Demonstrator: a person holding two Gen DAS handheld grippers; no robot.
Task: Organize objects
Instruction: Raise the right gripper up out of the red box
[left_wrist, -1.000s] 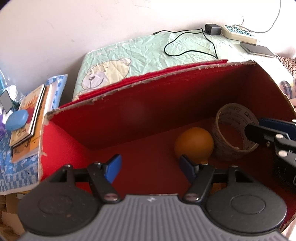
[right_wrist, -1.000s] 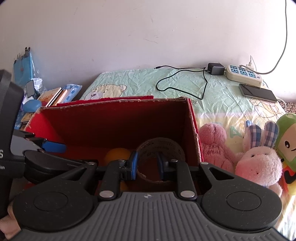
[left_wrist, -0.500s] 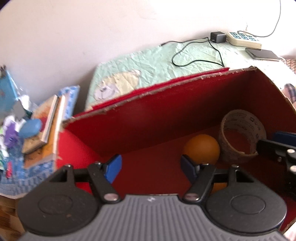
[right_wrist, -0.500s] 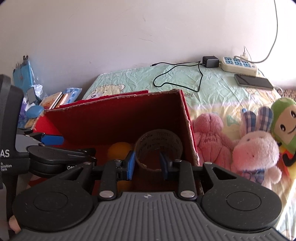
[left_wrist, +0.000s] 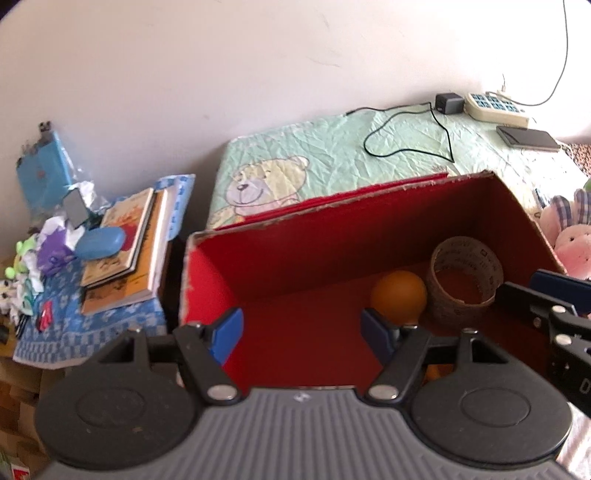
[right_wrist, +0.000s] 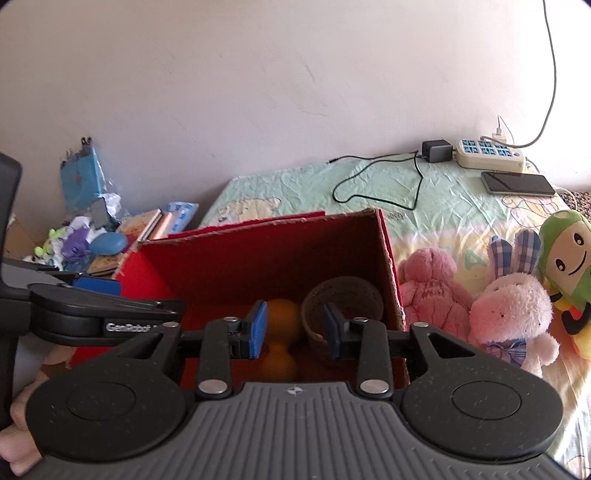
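Tape roll (right_wrist: 341, 295) and orange ball (right_wrist: 282, 314) already placed in red box (right_wrist: 258, 254), right far corner. Left gripper (left_wrist: 302, 334) and right gripper (right_wrist: 294, 326) both released, nothing grasped. Plush toys (right_wrist: 509, 306) left on bed (right_wrist: 424, 192), right of box, judged still to be stowed.

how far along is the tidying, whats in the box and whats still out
Done: the tape roll and two orange balls lie in the red box. In hand: nothing; the left gripper and right gripper are both open and empty. Left: the pink bear, bunny and green doll lie on the bed beside the box.
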